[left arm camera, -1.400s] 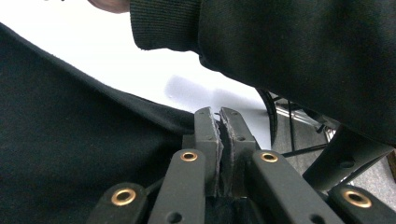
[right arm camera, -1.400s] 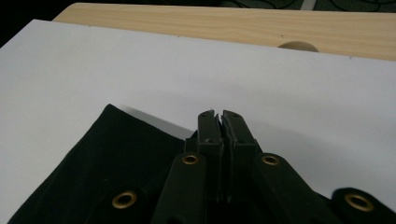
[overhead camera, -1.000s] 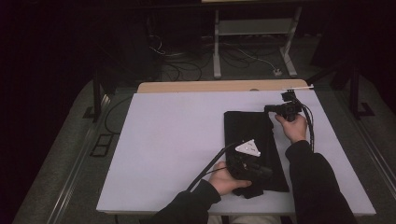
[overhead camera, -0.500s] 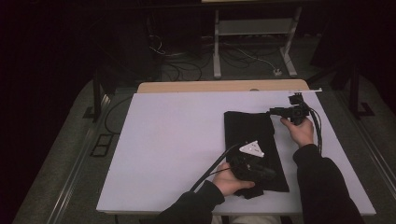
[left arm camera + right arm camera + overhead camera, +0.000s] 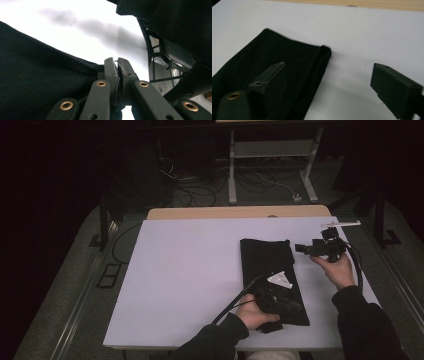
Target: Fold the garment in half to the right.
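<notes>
— Any lettering to read on the folded black cloth [image 5: 270, 270] or the white-topped desk [image 5: 190, 280]?

— None. No label, brand, number or sign is legible on either (the small white patch on the cloth is too small to make out).

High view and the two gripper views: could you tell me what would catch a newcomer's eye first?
A black cloth lies folded on the white table, right of centre. The left gripper is shut on the cloth's near edge, while the right gripper, whose jaws have just been opening, stands open beside its far right corner with nothing between them.
</notes>
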`<state>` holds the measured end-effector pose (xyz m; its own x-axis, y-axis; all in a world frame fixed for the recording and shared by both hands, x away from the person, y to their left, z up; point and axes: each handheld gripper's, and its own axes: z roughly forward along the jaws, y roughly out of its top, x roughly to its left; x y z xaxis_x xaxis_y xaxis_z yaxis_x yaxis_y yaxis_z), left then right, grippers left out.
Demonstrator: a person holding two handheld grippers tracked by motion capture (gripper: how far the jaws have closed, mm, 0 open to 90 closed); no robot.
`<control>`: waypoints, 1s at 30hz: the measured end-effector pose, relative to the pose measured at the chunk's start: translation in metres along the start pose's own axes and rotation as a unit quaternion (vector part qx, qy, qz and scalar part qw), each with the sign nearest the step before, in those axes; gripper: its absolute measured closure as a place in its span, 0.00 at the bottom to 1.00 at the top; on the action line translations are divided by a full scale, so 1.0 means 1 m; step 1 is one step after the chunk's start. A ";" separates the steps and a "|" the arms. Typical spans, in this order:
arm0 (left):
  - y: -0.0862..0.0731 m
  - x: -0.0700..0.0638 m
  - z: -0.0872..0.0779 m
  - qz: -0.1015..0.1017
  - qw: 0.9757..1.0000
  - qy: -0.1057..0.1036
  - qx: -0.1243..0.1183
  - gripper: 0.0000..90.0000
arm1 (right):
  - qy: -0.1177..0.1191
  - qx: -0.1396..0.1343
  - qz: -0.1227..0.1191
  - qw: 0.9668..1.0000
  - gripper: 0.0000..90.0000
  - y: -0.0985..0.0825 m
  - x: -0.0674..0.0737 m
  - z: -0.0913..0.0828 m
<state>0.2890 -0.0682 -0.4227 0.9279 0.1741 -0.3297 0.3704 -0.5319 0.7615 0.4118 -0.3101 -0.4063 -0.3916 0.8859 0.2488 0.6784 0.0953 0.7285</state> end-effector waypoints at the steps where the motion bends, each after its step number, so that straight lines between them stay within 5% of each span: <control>1: 0.001 0.000 0.001 0.001 1.000 0.001 0.004 0.95 | 0.001 0.002 -0.002 1.000 0.11 -0.003 0.000 -0.003; 5: 0.005 0.000 0.007 0.002 1.000 0.006 0.017 0.95 | -0.007 -0.003 -0.007 1.000 0.00 -0.015 0.000 -0.011; 21: 0.021 -0.005 0.031 0.014 0.996 0.027 0.082 0.95 | 0.006 -0.028 -0.026 0.999 0.00 -0.042 0.009 -0.046; 30: 0.021 -0.002 0.044 0.008 0.993 0.030 0.113 0.95 | 0.020 -0.052 -0.006 0.998 0.00 -0.050 0.008 -0.061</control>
<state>0.2933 -0.1164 -0.4303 0.9369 0.2100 -0.2795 0.3430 -0.7059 0.6197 0.3372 -0.3358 -0.4017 -0.4252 0.8659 0.2634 0.6060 0.0562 0.7935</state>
